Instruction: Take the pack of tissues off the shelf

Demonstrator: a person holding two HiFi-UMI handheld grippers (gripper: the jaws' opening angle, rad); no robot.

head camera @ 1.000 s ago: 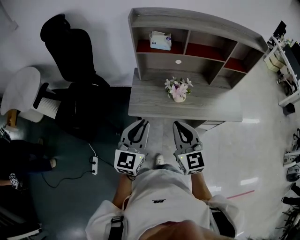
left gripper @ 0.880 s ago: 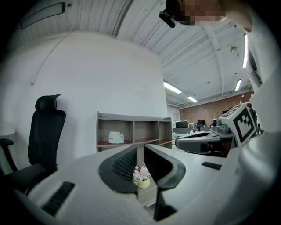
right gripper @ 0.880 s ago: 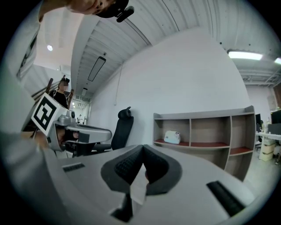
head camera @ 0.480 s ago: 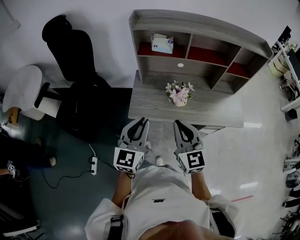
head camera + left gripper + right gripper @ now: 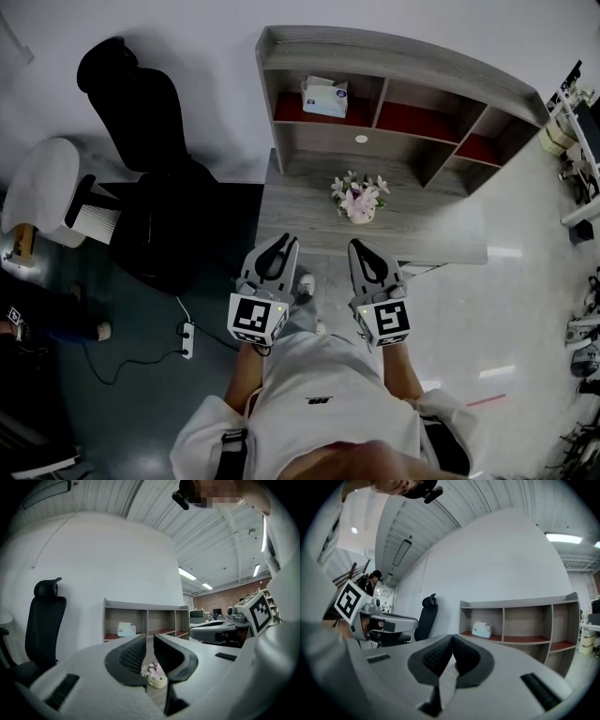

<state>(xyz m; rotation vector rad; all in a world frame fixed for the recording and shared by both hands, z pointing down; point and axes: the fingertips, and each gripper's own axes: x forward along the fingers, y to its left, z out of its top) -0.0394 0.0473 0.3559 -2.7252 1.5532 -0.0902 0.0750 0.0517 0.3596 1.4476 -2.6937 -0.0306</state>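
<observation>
The person's white shirt (image 5: 323,394) fills the near edge, with a small dark logo too small to read. Both grippers are held level, short of the desk's near edge. The left gripper (image 5: 285,243) has its jaws a narrow slit apart with nothing between them; the right gripper (image 5: 358,247) has its jaws closed tip to tip, empty. Each carries a cube with a black-and-white square marker.

Below them, a shoe (image 5: 305,284) stands on the floor just in front of the desk. The floor (image 5: 141,394) is dark teal to the desk's left and pale and glossy to its right. A white power strip (image 5: 188,337) with a black cable lies left of the desk and nearer to the person.

The desk (image 5: 300,211) is grey wood grain, set against a white wall. A small pot of pink and white flowers (image 5: 359,199) stands at its middle. Left of the desk is a black office chair (image 5: 141,150), and beyond that a white seat (image 5: 42,183).

At the desk's back rises a grey shelf unit (image 5: 403,61) with three open compartments floored in red. The pack of tissues (image 5: 323,97) sits in the leftmost compartment, pale with a tissue poking from its top; its print cannot be read. The other two compartments hold nothing visible. A small white disc (image 5: 362,139) shows on the panel under them.
</observation>
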